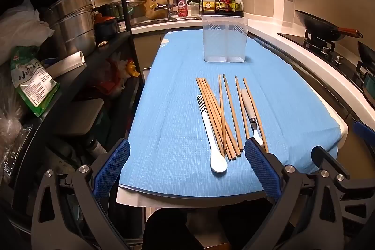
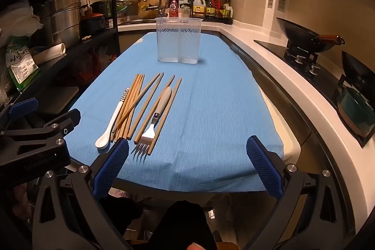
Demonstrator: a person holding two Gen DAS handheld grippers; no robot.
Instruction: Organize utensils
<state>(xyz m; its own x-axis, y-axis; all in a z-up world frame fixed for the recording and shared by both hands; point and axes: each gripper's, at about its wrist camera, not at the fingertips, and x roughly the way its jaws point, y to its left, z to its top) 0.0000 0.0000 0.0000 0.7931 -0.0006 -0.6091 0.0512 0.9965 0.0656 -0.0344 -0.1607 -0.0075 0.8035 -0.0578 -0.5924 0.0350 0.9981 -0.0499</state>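
Observation:
Several wooden chopsticks (image 1: pixel 222 116) (image 2: pixel 138 104) lie loose on the blue cloth, near its front edge. A white spoon (image 1: pixel 212 135) (image 2: pixel 112 123) lies left of them. A fork with a pale handle (image 1: pixel 249 111) (image 2: pixel 157 114) lies among the right-hand chopsticks. A clear two-compartment holder (image 1: pixel 225 39) (image 2: pixel 179 40) stands empty farther back. My left gripper (image 1: pixel 187 158) is open and empty at the table's front edge, left of the utensils. My right gripper (image 2: pixel 187 156) is open and empty, just right of the fork tines.
The table under the blue cloth (image 1: pixel 175 90) is narrow. A rack with steel pots (image 1: pixel 70 20) and bags stands on the left. A counter with a wok (image 2: pixel 302 35) on a hob runs along the right. A sink and bottles are at the back.

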